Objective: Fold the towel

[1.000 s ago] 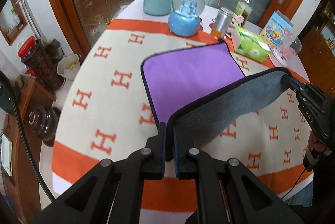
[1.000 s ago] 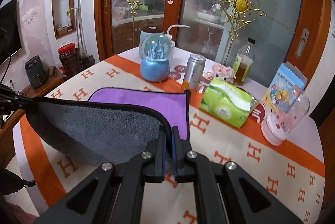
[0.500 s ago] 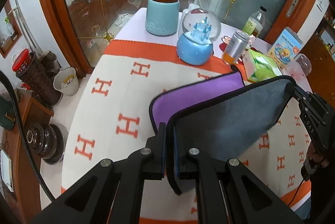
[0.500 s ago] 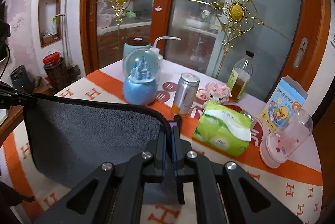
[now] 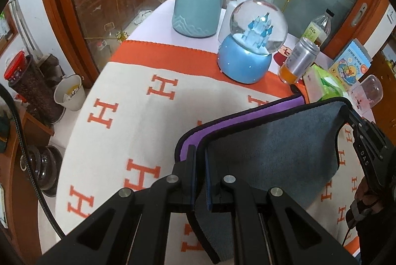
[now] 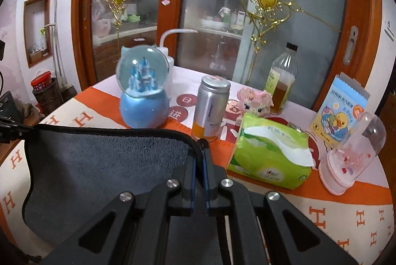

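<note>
Hand-held grippers, left (image 5: 200, 178) and right (image 6: 200, 180), each clamped on a corner of the towel (image 5: 269, 151): first fold in hand, near edge carried over the far half.

Both pairs of jaws are pinched onto the dark-bound hem, the grey side stretched between them and raised off the worktop (image 5: 138, 116). Beneath it, a purple strip of the towel lies flat on the cloth, just short of the snow globe (image 5: 250, 52) and can (image 5: 298, 59). Judged half done: the lifted edge is not yet laid down. Next move calls for lowering both corners evenly onto the far hem, aligned, before letting go. Risk: the tissue pack (image 6: 269, 153) sits close beside the right corner.
</note>
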`<action>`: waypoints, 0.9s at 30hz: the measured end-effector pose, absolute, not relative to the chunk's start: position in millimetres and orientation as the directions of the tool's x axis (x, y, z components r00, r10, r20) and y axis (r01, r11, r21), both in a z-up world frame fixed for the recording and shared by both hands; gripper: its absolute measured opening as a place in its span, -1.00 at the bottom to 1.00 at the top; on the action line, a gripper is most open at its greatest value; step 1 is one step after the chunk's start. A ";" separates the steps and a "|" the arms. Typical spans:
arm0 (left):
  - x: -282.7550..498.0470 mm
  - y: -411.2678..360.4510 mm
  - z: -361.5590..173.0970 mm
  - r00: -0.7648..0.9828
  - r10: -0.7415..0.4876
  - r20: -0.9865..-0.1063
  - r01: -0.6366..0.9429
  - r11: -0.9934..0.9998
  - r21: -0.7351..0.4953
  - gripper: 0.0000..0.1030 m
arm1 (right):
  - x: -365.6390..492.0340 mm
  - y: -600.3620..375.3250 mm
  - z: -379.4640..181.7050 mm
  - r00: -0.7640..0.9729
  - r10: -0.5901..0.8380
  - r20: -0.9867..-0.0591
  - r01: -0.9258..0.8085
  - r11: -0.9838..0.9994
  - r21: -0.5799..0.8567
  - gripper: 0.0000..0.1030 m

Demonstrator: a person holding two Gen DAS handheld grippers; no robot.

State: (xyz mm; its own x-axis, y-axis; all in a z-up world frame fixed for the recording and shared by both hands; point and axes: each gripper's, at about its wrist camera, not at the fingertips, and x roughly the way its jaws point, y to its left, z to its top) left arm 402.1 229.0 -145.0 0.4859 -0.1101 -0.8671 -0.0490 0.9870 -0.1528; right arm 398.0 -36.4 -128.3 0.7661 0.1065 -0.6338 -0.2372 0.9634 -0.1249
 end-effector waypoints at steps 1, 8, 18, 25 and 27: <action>405.1 228.7 -148.7 0.482 -0.113 -0.869 -0.048 0.987 -0.155 -0.91 | 400.2 -36.4 -131.5 0.763 0.100 -0.638 -0.232 0.965 -0.126 -0.91; 412.3 229.5 -168.0 0.455 -0.124 -0.882 -0.054 0.985 -0.166 -0.87 | 411.1 -36.6 -152.4 0.744 0.056 -0.666 -0.174 0.978 -0.112 -0.80; 409.9 242.7 -169.3 0.457 -0.115 -0.882 -0.102 0.978 -0.181 -0.71 | 409.5 -36.2 -151.3 0.741 0.052 -0.669 -0.163 0.981 -0.105 -0.25; 390.3 241.7 -160.2 0.467 -0.127 -0.875 -0.115 0.973 -0.202 -0.44 | 391.8 -39.4 -136.1 0.753 0.055 -0.655 -0.150 0.985 -0.090 -0.08; 381.6 240.3 -155.7 0.474 -0.133 -0.870 -0.113 0.971 -0.210 -0.42 | 385.5 -41.6 -131.2 0.755 0.057 -0.653 -0.147 0.985 -0.085 -0.07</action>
State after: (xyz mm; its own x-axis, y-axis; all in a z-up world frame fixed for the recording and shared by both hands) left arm 381.6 240.3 -155.7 0.4739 -0.1334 -0.8704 -0.1132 0.9710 -0.2105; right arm 385.5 -41.6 -131.2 0.7555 0.0566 -0.6527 -0.1471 0.9855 -0.0848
